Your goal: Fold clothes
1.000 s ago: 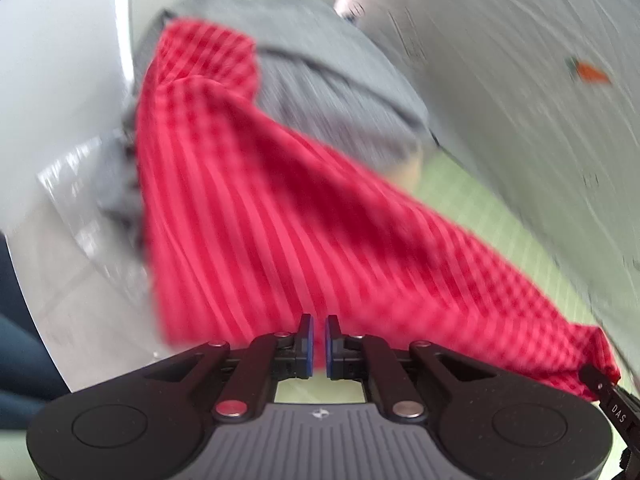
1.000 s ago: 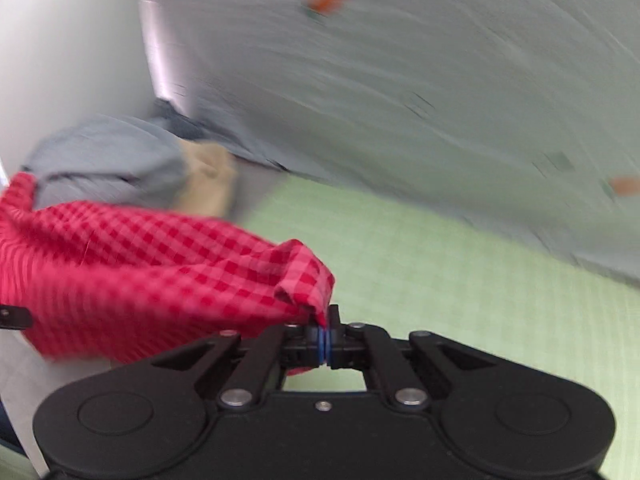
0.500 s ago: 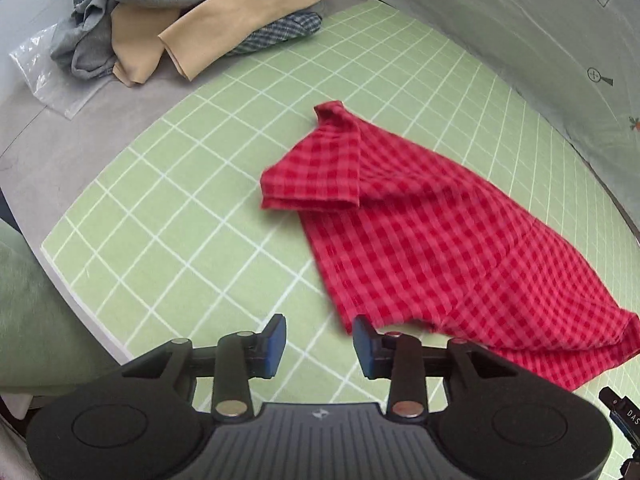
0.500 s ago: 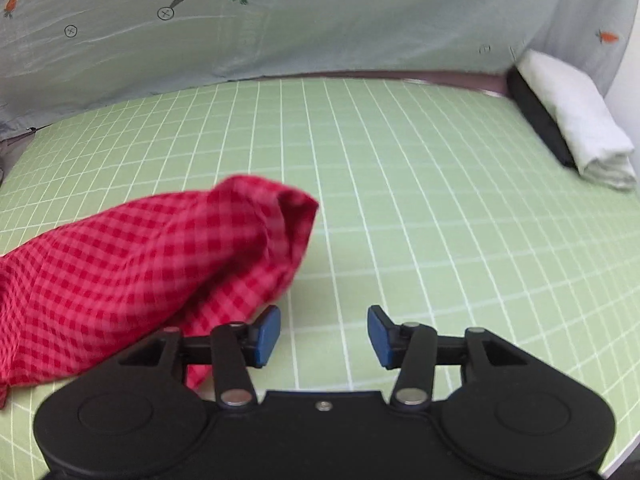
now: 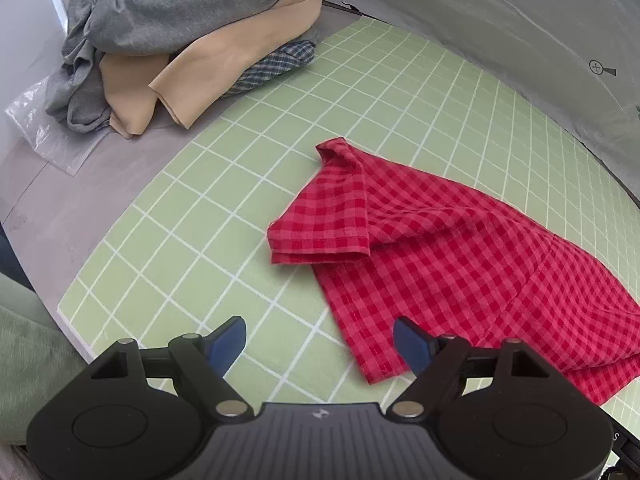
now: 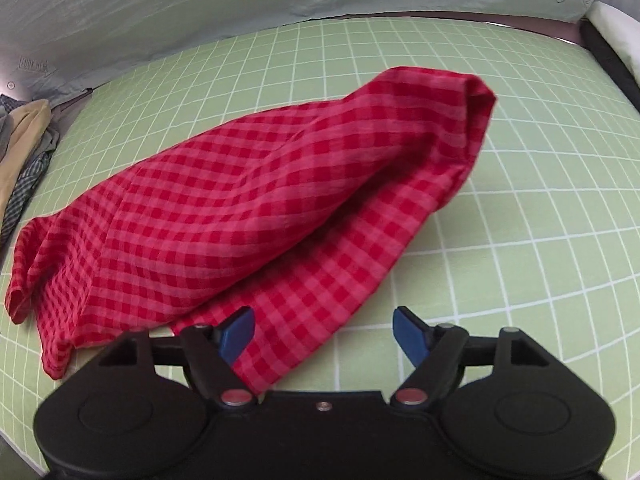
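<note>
On the green grid mat (image 5: 248,184) the red checked shirt (image 5: 460,256) lies crumpled, unfolded, at two o'clock from the left gripper (image 5: 320,340). Both it and the right gripper (image 6: 324,334) have just been opening and hold nothing. The clothes pile (image 5: 192,40) at eleven o'clock waits.

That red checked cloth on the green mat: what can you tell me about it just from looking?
The red checked garment looks like thin woven cotton in a gingham of two reds. It lies loose and rumpled on the green gridded mat, unfolded. One short sleeve with a stitched hem sticks out flat; the far end bunches into a raised fold. Nothing grips it: both grippers hover open over its near edge.
</note>
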